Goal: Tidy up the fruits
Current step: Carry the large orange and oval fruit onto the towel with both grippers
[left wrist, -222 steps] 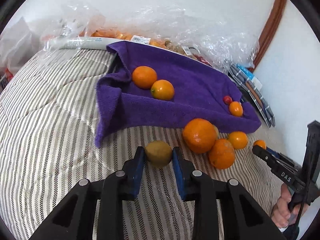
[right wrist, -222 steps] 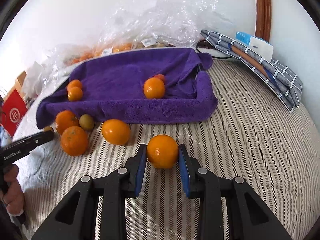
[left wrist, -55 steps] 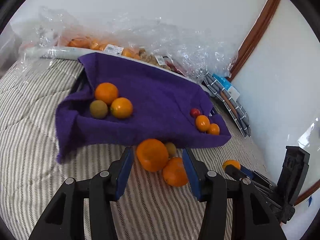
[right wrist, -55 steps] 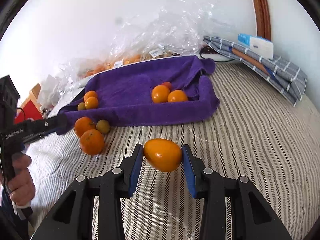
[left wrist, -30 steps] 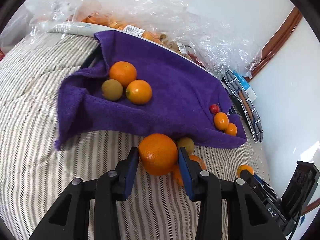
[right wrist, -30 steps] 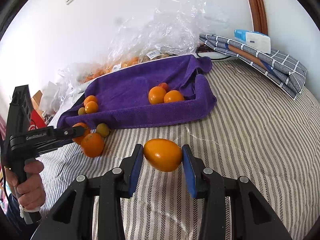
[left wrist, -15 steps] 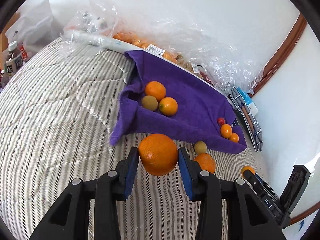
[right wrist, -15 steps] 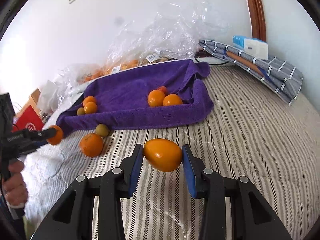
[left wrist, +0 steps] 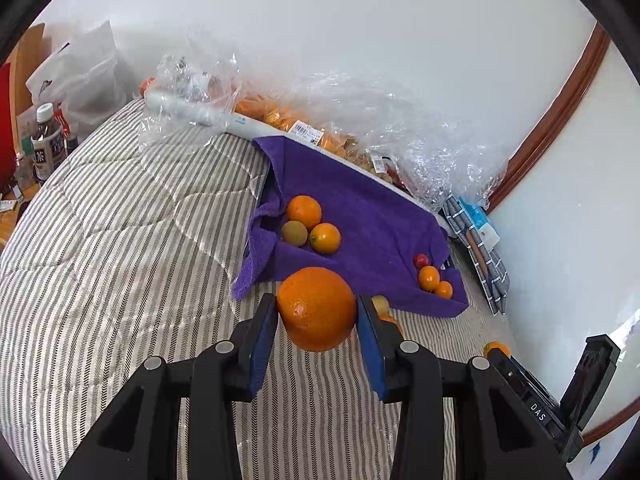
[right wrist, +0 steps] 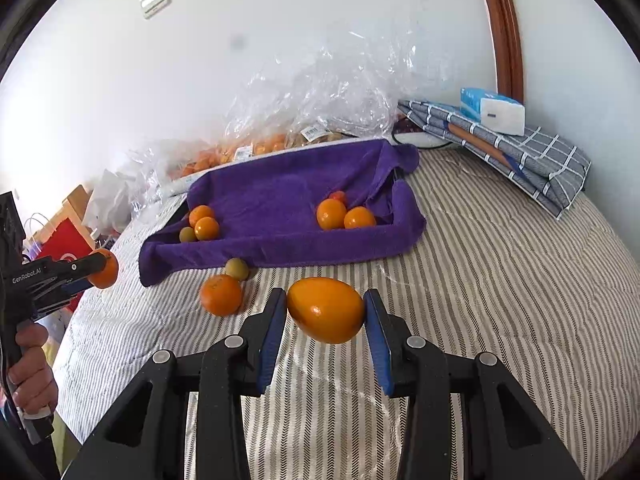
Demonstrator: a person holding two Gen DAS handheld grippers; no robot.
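Observation:
My left gripper (left wrist: 317,312) is shut on a large round orange (left wrist: 316,308), held above the striped bedspread. My right gripper (right wrist: 325,310) is shut on an oval orange-yellow fruit (right wrist: 326,309). A purple towel (left wrist: 372,216) (right wrist: 280,196) lies beyond both, lining a tray. At its left end sit two oranges and a green-brown fruit (left wrist: 295,233); at its right end sit two small oranges (right wrist: 331,213) and a red fruit (left wrist: 421,260). On the bedspread in front of the towel lie one orange (right wrist: 221,294) and a greenish fruit (right wrist: 237,268).
Crumpled clear plastic bags (left wrist: 360,120) with more fruit lie behind the towel, against the white wall. A folded checked cloth (right wrist: 516,152) with a tissue pack lies at the right. Bottles (left wrist: 46,140) and bags stand past the bed's left edge. A hand (right wrist: 30,376) holds the left gripper's handle.
The left gripper has risen and drawn back with the large orange, so the towel looks smaller and farther. The right gripper has lifted a little with its oval fruit.

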